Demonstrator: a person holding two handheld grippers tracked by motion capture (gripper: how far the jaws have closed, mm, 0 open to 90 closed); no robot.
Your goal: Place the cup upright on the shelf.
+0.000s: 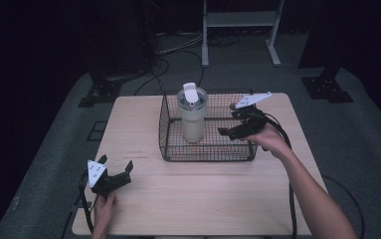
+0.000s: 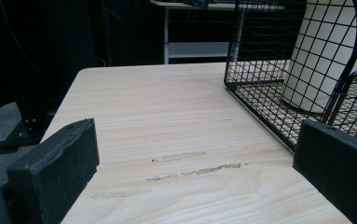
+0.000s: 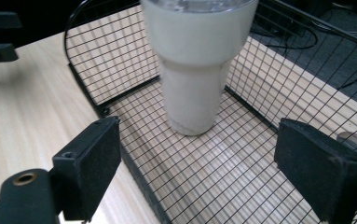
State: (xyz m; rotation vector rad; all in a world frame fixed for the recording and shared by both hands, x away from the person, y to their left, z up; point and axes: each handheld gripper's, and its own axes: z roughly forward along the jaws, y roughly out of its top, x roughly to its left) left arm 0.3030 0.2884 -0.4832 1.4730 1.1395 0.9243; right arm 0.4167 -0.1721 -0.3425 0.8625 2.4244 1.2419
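A cream tumbler (image 1: pixel 193 115) with a clear flip lid stands upright inside a black wire basket (image 1: pixel 168 144) at the middle of the table. My right gripper (image 1: pixel 228 131) hovers open over the basket's right part, jaws wide, pointed at the tumbler (image 3: pixel 195 70), a short way from it. My left gripper (image 1: pixel 116 167) rests open near the table's front left, held by a hand, well apart from the basket (image 2: pixel 260 70). Through the mesh in the left gripper view the tumbler (image 2: pixel 325 51) shows. The basket floor (image 3: pixel 204 172) lies under the right jaws.
The light wooden table (image 1: pixel 203 199) has free room in front and to the left of the basket. Scuff marks (image 2: pixel 190 168) lie on the wood ahead of the left gripper. A metal stand (image 1: pixel 240 30) and cables sit on the dark floor behind.
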